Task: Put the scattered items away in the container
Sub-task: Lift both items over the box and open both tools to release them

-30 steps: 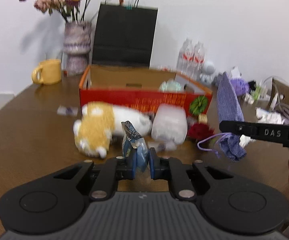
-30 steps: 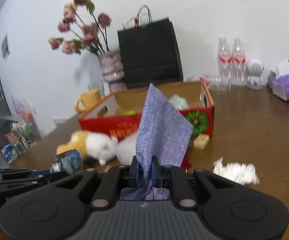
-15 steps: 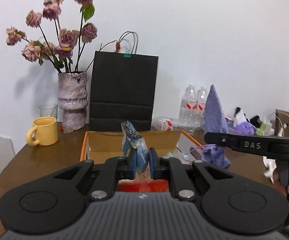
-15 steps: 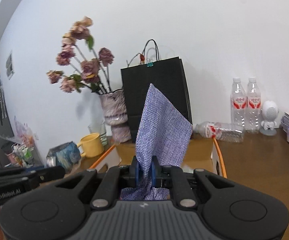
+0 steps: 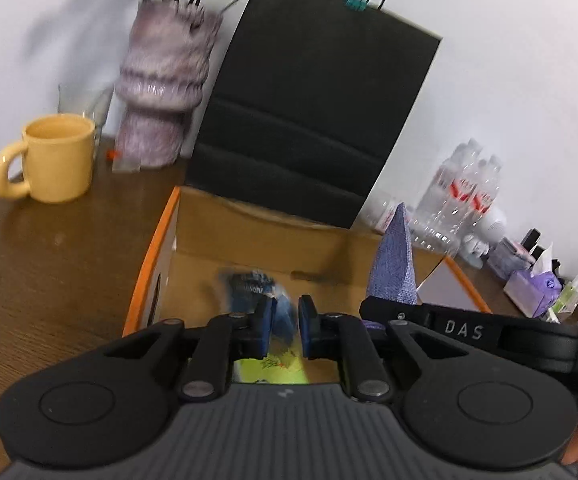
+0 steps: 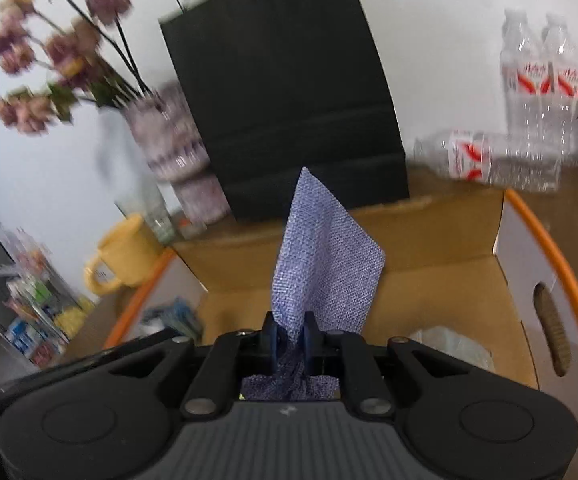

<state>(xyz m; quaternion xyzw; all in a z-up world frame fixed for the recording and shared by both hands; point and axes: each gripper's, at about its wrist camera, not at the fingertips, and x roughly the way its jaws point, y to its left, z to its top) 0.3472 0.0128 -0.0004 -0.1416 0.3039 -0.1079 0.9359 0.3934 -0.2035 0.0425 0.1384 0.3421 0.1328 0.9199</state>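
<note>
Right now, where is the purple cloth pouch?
In the right wrist view the purple pouch stands upright, pinched in the right tongs, above the open cardboard box, before the black paper bag.

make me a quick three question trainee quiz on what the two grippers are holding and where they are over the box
1. True or false: the right gripper is shut on a purple mesh pouch.
2. What does the left gripper hold? A) yellow mug B) blue crinkled packet C) water bottle
3. Fill in: both held items sit above the open ___ with the orange rim.

Key
1. True.
2. B, the blue crinkled packet; the yellow mug stands on the table.
3. Cardboard box, in front of the black paper bag.
</note>
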